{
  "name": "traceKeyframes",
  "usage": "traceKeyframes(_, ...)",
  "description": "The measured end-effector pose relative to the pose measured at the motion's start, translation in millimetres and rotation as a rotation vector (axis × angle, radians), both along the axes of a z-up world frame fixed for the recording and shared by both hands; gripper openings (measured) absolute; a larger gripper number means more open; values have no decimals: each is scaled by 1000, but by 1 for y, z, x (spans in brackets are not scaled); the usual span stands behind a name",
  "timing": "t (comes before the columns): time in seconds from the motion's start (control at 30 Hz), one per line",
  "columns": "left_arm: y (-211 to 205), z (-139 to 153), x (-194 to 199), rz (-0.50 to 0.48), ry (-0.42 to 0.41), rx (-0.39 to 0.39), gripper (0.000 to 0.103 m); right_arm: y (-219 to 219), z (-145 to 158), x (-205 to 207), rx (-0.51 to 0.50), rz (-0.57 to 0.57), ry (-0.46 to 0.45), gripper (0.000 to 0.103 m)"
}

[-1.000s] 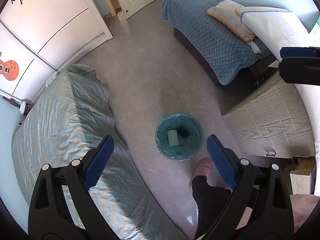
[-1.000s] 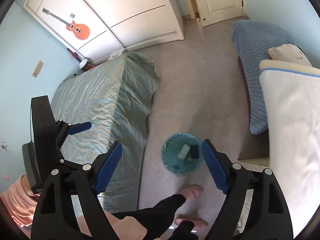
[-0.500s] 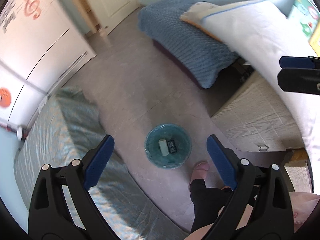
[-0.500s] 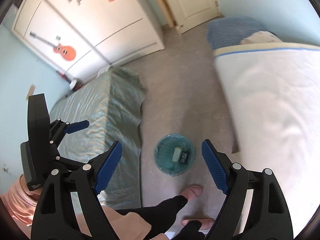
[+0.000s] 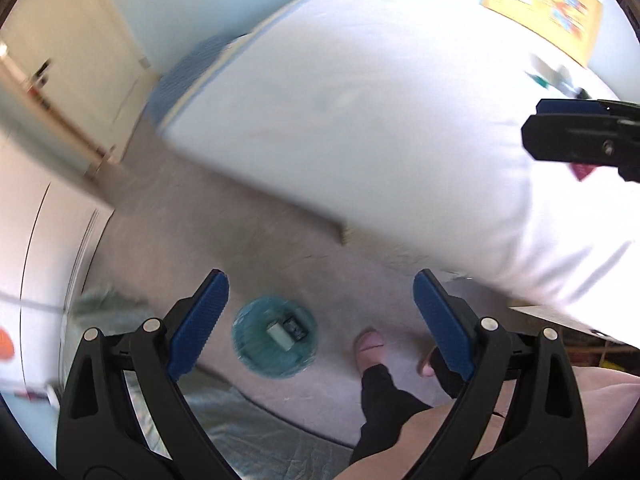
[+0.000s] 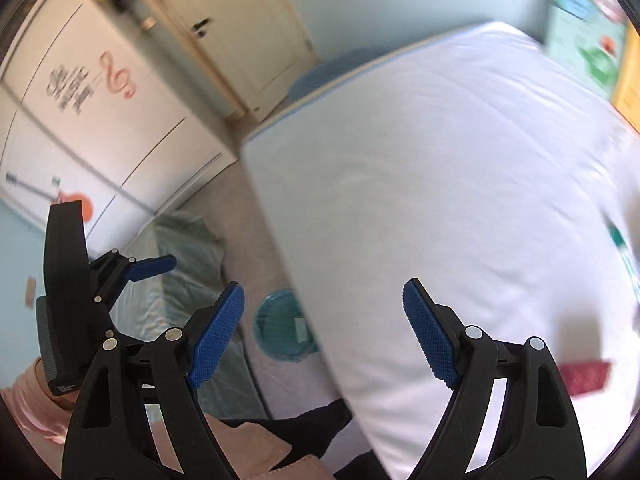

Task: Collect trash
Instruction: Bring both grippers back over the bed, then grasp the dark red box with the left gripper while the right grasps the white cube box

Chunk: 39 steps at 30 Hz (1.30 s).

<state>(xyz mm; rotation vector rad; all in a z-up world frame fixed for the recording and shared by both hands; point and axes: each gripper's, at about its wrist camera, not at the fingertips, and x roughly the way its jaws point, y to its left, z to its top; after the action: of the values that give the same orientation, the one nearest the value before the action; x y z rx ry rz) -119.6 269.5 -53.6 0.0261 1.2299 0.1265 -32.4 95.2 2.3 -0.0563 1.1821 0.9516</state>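
A teal trash bin (image 5: 275, 338) stands on the floor with a pale box and a dark item inside; it also shows in the right wrist view (image 6: 285, 330), partly behind the white bed. My left gripper (image 5: 320, 322) is open and empty, high above the bin. My right gripper (image 6: 323, 332) is open and empty, over the edge of the white bed (image 6: 460, 184). A dark red wrapper (image 6: 584, 376) lies on the white bed at the right, also glimpsed in the left wrist view (image 5: 582, 170). Small teal items (image 6: 618, 240) lie blurred further up the bed.
A green-covered bed (image 6: 180, 280) is on the left, white wardrobes (image 6: 92, 120) and a door (image 6: 240, 32) beyond. The person's feet (image 5: 372, 346) stand beside the bin. Posters (image 5: 540, 4) hang on the wall above the white bed.
Both grippers have swung up and to the right, away from the bin toward the white bed. The bin has slid lower and left in both views. Both stay open.
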Motion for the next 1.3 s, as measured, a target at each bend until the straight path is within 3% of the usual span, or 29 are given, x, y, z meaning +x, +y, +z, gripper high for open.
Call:
traceKeyframes(0.37, -134, 4, 59, -289, -6, -16, 91, -158, -8, 35, 1, -299, 2, 83)
traceKeyframes(0.73, -245, 1, 95, -468, 7, 3, 91, -295, -22, 46, -47, -517, -16, 83)
traceKeyframes(1.0, -277, -6, 111, -497, 26, 16, 91, -351, -35, 55, -75, -592, -8, 83)
traceKeyframes(1.3, -295, -13, 125, -522, 47, 42, 91, -374, -53, 66, -108, -612, 28, 83)
